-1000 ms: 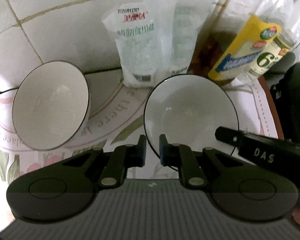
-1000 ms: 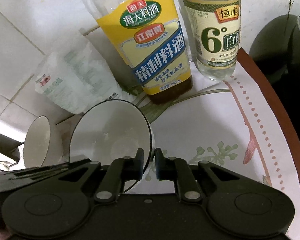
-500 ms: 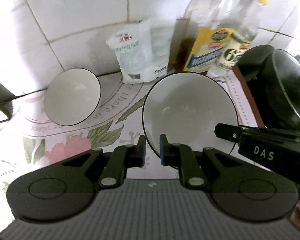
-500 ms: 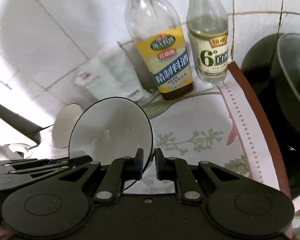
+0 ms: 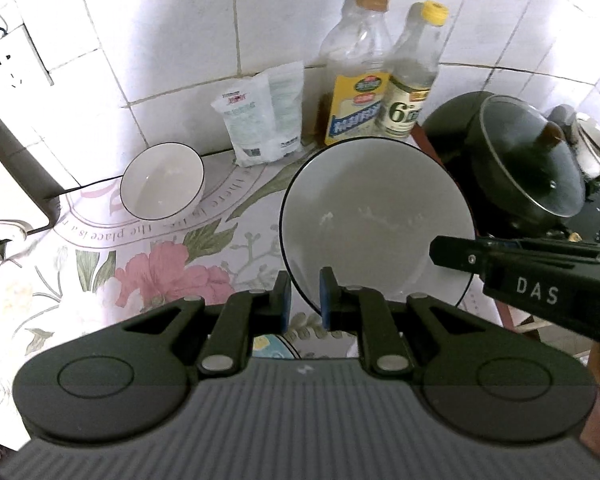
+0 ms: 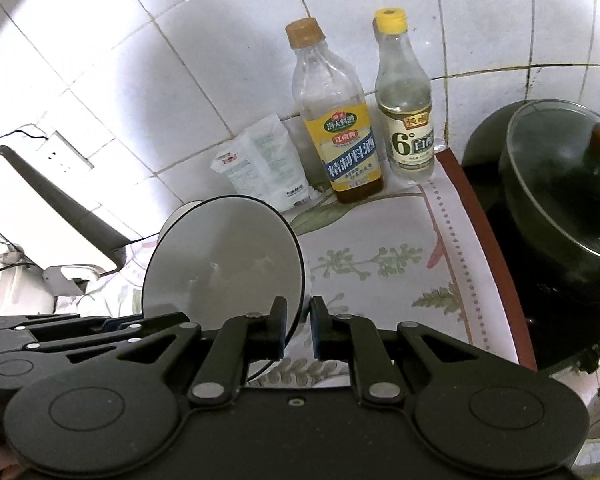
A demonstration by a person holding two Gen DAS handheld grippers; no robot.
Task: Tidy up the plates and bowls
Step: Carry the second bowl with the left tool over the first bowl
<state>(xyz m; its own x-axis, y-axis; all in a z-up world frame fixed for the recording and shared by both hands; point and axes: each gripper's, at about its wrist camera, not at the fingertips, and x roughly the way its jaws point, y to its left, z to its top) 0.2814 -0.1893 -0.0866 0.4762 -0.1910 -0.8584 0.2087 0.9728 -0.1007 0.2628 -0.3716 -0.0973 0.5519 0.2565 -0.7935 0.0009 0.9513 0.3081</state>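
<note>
Tilting steeply downward, both grippers (image 5: pixel 304 294) (image 6: pixel 298 330) clamped on one bowl's (image 5: pixel 376 220) opposite rims.

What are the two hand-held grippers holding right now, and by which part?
Both hold the same white bowl by its dark rim: the left hand-held gripper on the near edge, the right hand-held gripper on the opposite side.

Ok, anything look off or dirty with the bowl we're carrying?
The held bowl has whitish specks of residue inside, so it looks unwashed. The left gripper and right gripper pinch opposite rims and it hangs tilted. The other bowl sits upright, nothing spilled.
</note>
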